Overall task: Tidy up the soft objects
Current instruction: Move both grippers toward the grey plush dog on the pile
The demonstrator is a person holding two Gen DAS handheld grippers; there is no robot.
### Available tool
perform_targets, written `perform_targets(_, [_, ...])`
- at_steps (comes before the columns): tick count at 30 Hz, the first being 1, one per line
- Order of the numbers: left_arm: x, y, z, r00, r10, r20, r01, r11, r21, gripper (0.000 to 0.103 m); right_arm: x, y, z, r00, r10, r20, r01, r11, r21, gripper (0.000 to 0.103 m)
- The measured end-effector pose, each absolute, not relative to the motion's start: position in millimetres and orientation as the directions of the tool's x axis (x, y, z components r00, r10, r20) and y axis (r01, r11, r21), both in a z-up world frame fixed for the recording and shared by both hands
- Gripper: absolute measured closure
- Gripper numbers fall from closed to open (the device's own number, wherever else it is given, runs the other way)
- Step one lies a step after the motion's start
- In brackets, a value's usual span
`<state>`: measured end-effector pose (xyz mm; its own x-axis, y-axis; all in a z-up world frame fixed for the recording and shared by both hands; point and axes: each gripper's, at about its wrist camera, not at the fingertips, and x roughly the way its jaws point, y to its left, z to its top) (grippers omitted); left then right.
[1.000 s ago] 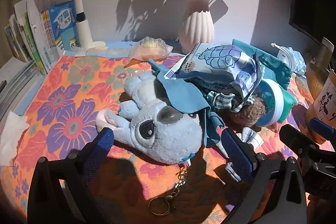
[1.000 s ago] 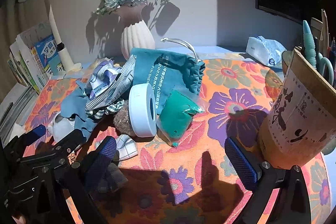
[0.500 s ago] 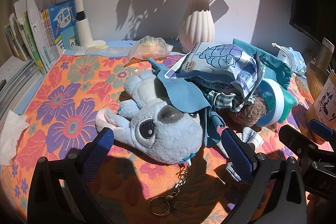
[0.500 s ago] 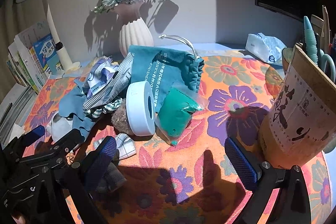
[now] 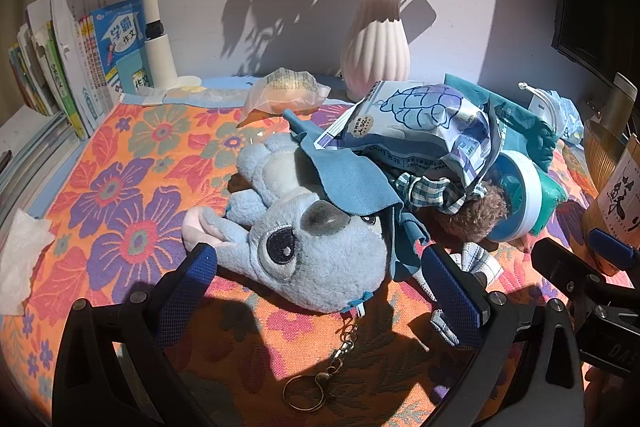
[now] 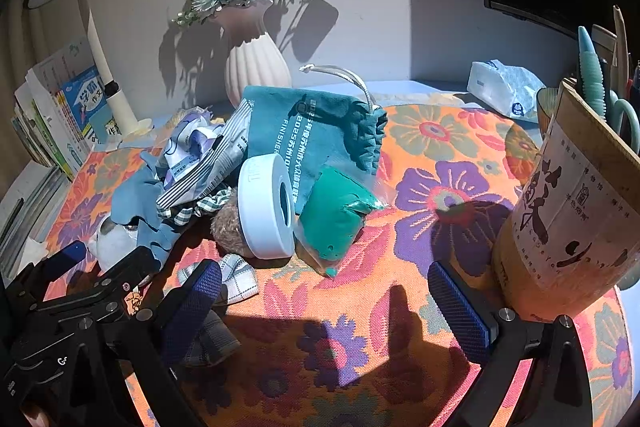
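Note:
A pale blue plush dog point(image 5: 304, 239) with a keyring chain lies on the floral cloth point(image 5: 120, 195), its head between the fingers of my open left gripper point(image 5: 320, 291). A blue suede cloth point(image 5: 352, 183) drapes over it. Behind lie a crumpled snack bag point(image 5: 416, 123), a checked fabric piece point(image 5: 432, 187) and a brown fuzzy toy point(image 5: 472, 215). In the right wrist view my open right gripper point(image 6: 324, 311) hovers over bare cloth, short of a white tape roll point(image 6: 266, 207), a green pouch point(image 6: 336, 215) and a teal drawstring bag point(image 6: 312, 131). A checked cloth point(image 6: 236, 279) lies by its left finger.
A pink ribbed vase point(image 5: 376, 43) with flowers stands at the back wall. Books point(image 5: 80, 67) and a white lamp point(image 5: 154, 7) fill the back left. A cardboard pen holder point(image 6: 568, 203) stands at the right, a tissue pack point(image 6: 508, 91) behind it. A white tissue point(image 5: 20, 263) lies at the left edge.
Both grippers have barely shifted; the right wrist view has edged slightly closer to the pile. Nothing was grasped or let go.

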<state>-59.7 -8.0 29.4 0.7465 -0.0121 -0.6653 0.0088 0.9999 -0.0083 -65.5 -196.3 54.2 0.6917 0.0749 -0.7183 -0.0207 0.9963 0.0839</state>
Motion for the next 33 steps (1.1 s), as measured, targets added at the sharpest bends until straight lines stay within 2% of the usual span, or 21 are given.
perform_targets(11, [-61,2,30,0.749,-0.038,-0.662,-0.005,0.998,-0.063,0.001,-66,-196,54,0.692,0.073,-0.718,-0.021,0.997,0.081,0.0])
perform_targets(19, [-58,35,29,0.745,-0.137,-0.652,-0.047,0.965,-0.257,0.001,-66,-196,54,0.692,0.072,-0.718,-0.023,0.997,0.077,0.0])
perform_targets(26, [-57,34,29,0.745,-0.146,-0.651,-0.039,0.964,-0.261,0.001,-73,-197,59,0.727,0.065,-0.683,-0.017,0.997,0.077,0.0])
perform_targets(33, [-53,41,26,0.734,-0.164,-0.659,-0.051,0.954,-0.294,0.001,-70,-193,58,0.717,0.062,-0.695,-0.03,0.998,0.058,0.0])
